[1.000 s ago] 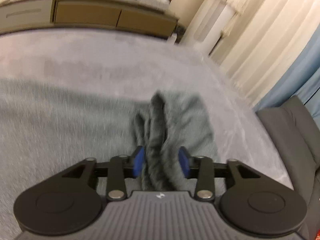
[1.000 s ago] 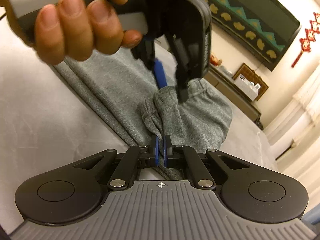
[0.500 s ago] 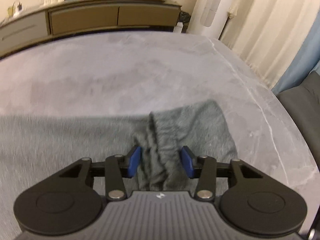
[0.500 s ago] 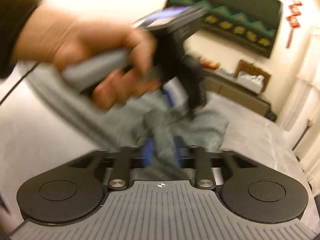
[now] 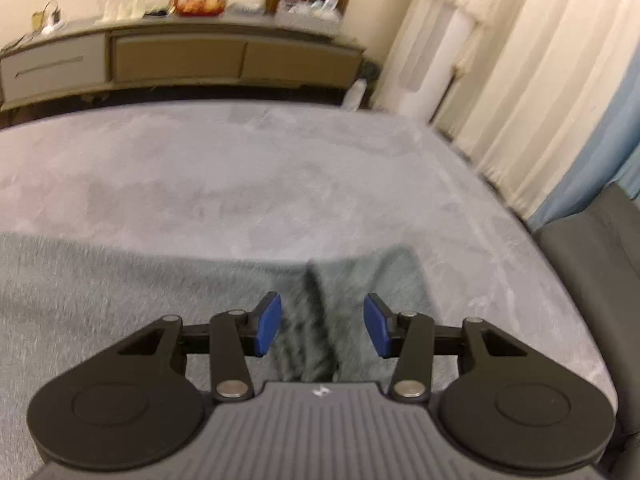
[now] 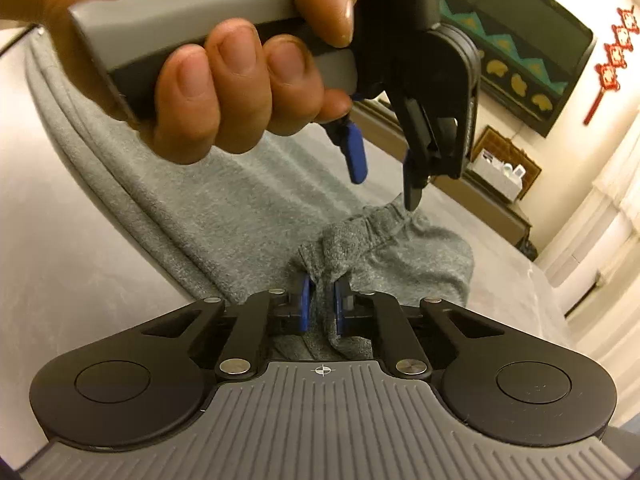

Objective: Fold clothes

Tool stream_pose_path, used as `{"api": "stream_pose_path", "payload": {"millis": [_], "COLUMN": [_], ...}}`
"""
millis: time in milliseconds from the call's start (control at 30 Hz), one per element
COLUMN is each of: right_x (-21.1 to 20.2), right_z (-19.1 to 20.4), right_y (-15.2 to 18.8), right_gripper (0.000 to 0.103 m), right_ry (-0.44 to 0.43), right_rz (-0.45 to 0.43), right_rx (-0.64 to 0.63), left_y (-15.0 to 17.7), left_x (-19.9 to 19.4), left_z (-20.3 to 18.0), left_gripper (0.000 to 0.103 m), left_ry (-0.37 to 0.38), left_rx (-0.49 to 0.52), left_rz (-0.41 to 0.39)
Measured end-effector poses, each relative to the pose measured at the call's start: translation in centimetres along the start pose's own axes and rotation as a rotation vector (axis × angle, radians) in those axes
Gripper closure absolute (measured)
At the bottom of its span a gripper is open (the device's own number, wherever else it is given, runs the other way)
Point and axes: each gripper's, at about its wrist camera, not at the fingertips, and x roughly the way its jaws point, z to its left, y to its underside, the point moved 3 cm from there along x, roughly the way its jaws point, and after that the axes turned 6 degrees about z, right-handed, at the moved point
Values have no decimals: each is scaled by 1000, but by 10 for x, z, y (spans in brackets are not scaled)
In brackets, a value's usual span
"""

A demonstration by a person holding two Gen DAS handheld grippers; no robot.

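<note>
Grey knit garment, a soft fleecy piece with a gathered elastic hem, lies spread on a pale grey marbled table, reaching from the near left across to the middle, with its bunched hem end toward the right. In the right wrist view, the right gripper has its blue pads drawn in close on a raised fold of the garment's hem, pinching a small peak of cloth between them. Above and beyond it in that same view, a hand wraps a grey handle, holding the left gripper tilted downward over the cloth; its two blue fingers stand spread apart, and the farther fingertip is right at the gathered hem, though contact cannot be told. In the left wrist view, the left gripper shows both blue pads well apart with a dark crease of the garment running between them, untouched by either pad; this view is somewhat blurred. Far across the table stands a long low sideboard with drawers and small items on top. Cream curtains hang at the far right, with a blue curtain beside them and a dark grey sofa at the table's right edge. The right wrist view shows a dark framed panel on the wall and a red hanging ornament next to it.
</note>
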Motion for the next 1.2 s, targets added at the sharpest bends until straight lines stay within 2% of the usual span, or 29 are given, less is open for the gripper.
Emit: {"api": "stream_pose_path", "payload": {"millis": [67,233,267,300,367,400,467,533,600,667,733,800,833,867,933,967,1000,1067,1100,1133,1167,1200], "right_x": [-5,-17,-19,-22,-26,-28,-30,-20,-8,-11,-20,-30,-31,-26,-11,-3,-3,-13,-19,-22,-22,-19], "right_z": [-3,-9,-10,-11,-14,-20,-38,-49,-50,-51,-60,-72,-78,-82,-83,-79,-76,-75,-76,-77,-78,-80], "right_y": [2,6,7,8,10,10,10,15,24,28,26,24,22,22,28,32,34,33,34,36,38,39], "right_gripper": [93,93,91,84,79,71,68,68,68,67,69,69,69,68,69,69,69,70,59,38,26,18], "right_ry": [-20,-70,-80,-90,-110,-120,-138,-126,-138,-175,-191,-199,-178,-152,-117,-107,-100,-77,-56,-6,44,84], "right_rz": [-6,-22,-26,-29,-35,-42,-61,-5,84,105,62,3,-21,-6,78,135,149,117,92,78,84,96], "right_rx": [21,72,83,93,114,150,251,314,326,328,374,431,464,484,492,480,464,444,456,463,466,468], "left_y": [1,13,16,17,18,18,18,17,13,9,5,7,9,13,20,20,17,12,9,5,3,3], "left_x": [-2,39,47,53,56,56,56,57,52,41,29,23,22,31,50,51,48,35,26,18,12,15], "left_z": [-8,-12,-13,-13,-10,-10,-8,-4,3,6,7,1,-1,0,9,13,15,10,2,-6,-15,-27], "left_gripper": [55,56,55,53,51,51,47,44,44,45,47,47,47,47,41,41,43,46,44,40,37,28], "left_ry": [15,-123,-151,-172,-165,-169,-174,-177,-167,-145,-111,-90,-90,-126,-180,-166,-153,-131,-120,-109,-99,-89], "left_rx": [38,122,139,152,152,164,168,157,117,97,89,131,151,169,161,134,112,97,117,136,159,193], "left_rz": [-8,88,107,121,107,103,100,101,97,71,40,30,34,68,143,138,144,127,106,86,73,92]}}
